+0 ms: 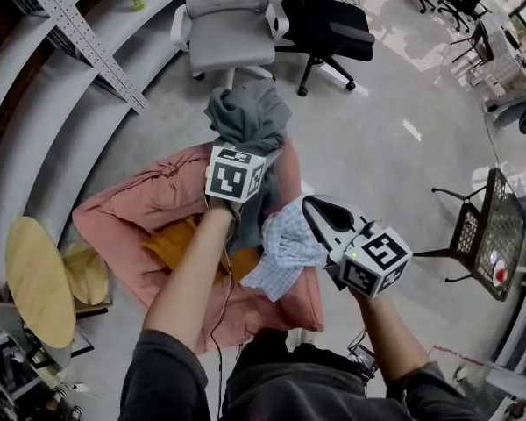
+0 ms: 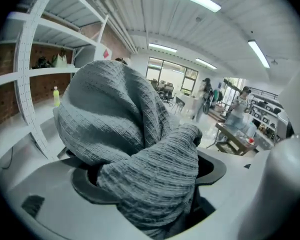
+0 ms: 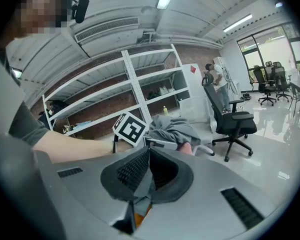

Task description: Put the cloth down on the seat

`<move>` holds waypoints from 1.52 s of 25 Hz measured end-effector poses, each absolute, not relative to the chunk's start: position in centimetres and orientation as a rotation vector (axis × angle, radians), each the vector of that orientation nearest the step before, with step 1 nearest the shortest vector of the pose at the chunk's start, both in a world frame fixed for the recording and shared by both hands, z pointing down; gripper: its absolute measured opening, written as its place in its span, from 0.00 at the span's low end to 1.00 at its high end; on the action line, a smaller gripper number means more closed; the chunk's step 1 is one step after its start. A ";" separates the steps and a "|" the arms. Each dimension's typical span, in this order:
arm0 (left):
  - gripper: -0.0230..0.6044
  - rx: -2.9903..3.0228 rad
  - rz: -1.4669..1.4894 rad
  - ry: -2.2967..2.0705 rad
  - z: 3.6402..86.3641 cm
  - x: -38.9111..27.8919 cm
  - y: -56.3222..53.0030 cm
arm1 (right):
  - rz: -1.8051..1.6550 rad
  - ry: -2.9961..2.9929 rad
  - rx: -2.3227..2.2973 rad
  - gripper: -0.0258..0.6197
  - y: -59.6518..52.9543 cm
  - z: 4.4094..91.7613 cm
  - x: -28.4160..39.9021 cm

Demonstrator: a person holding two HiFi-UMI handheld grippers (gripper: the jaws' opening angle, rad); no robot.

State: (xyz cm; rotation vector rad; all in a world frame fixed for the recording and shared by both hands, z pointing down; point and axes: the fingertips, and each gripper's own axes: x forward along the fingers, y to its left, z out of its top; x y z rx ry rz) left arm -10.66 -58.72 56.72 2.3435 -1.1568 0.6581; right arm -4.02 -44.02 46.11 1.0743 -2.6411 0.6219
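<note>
Left gripper [image 1: 244, 150]: jaws stand wide but packed full, clamped on a thick wad of grey cloth [image 1: 247, 110]. In the left gripper view the knit bulges over both jaws and fills the gap. The cloth is up in the air over the far edge of the pink seat [image 1: 149, 202], and as far as I can tell it is not resting on it. Right gripper [image 1: 318, 216]: jaws together on a pinch of checked cloth [image 1: 285, 246], whose loose end drapes onto the seat just beside an orange cushion [image 1: 177, 246]. Handling, my judgement: the grey piece is a ribbed knit, soft and light, with no stiffness and nothing to break. It should slump and spread where I release it, not slide. The rough weave gives the pads good purchase, but a bunched hold like this may cling to a jaw when they part. The best hold is the one I have, a fat gather near the middle; an edge pinch would let the bulk swing. A white office chair [image 1: 232, 33] stands beyond on the floor, well apart.
</note>
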 end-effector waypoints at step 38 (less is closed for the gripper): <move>0.89 2.312 0.783 -1.336 56.3 -14.5 -53.6 | 0.642 -2.698 0.987 0.07 -38.7 45.1 -4.6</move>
